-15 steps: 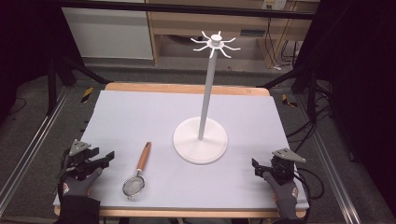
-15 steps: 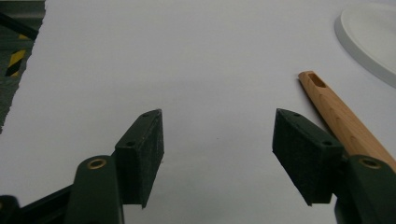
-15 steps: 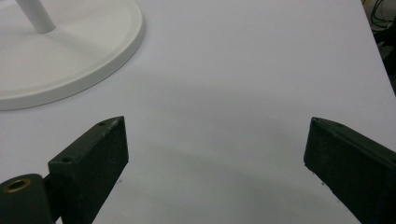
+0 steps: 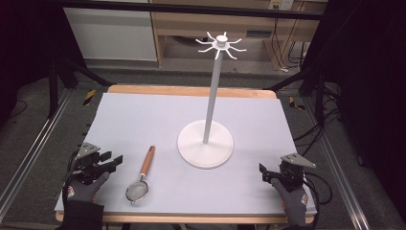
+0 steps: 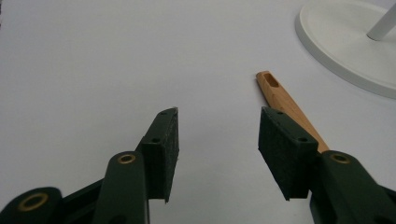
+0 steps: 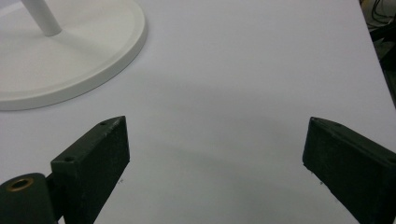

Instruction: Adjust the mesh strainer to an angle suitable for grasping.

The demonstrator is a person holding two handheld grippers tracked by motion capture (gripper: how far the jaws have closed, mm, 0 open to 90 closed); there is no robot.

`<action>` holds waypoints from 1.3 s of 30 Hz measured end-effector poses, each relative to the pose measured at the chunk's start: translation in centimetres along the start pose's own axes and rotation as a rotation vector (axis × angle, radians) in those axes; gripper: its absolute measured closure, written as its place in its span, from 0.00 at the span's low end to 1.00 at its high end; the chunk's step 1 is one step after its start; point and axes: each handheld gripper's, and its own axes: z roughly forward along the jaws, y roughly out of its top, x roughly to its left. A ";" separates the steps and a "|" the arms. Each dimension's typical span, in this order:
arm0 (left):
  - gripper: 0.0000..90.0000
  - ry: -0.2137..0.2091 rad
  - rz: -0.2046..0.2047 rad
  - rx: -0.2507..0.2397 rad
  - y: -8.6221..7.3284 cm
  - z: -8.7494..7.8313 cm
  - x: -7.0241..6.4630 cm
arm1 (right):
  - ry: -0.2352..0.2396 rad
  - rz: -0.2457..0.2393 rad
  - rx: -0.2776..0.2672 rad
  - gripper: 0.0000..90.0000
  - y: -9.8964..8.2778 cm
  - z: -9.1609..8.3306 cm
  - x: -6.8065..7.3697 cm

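Observation:
A small mesh strainer [image 4: 136, 192] with a wooden handle [image 4: 147, 160] lies on the pale mat, front left of centre. A white stand [image 4: 206, 143] with a round base and a tall pole topped by radiating hooks [image 4: 221, 43] rises mid-table. My left gripper [image 4: 111, 160] rests at the mat's left front, open, just left of the strainer. In the left gripper view the jaws [image 5: 218, 135] stand apart, empty, with the handle [image 5: 280, 95] running past the right jaw and the stand base [image 5: 345, 42] beyond. My right gripper [image 4: 265, 172] sits at the front right, open wide [image 6: 215, 135], the stand base [image 6: 70, 60] ahead to its left.
The pale mat [image 4: 143, 120] covers a wooden table whose edge [image 4: 191, 90] shows at the back. Metal rails run along both sides on the floor, and cables [image 4: 321, 187] trail by the right gripper. Cabinets stand behind the table.

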 end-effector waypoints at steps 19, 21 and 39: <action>0.51 -0.048 0.075 0.062 2.6 1.0 -3.0 | 0.019 -0.004 0.029 0.09 0.0 0.2 0.1; 0.51 -0.053 0.081 0.066 2.9 1.0 -3.3 | 0.018 -0.008 0.034 0.09 0.0 0.3 0.1; 0.52 -0.086 0.125 0.174 4.1 4.2 -5.6 | 0.027 -0.024 0.065 0.09 0.0 0.3 0.5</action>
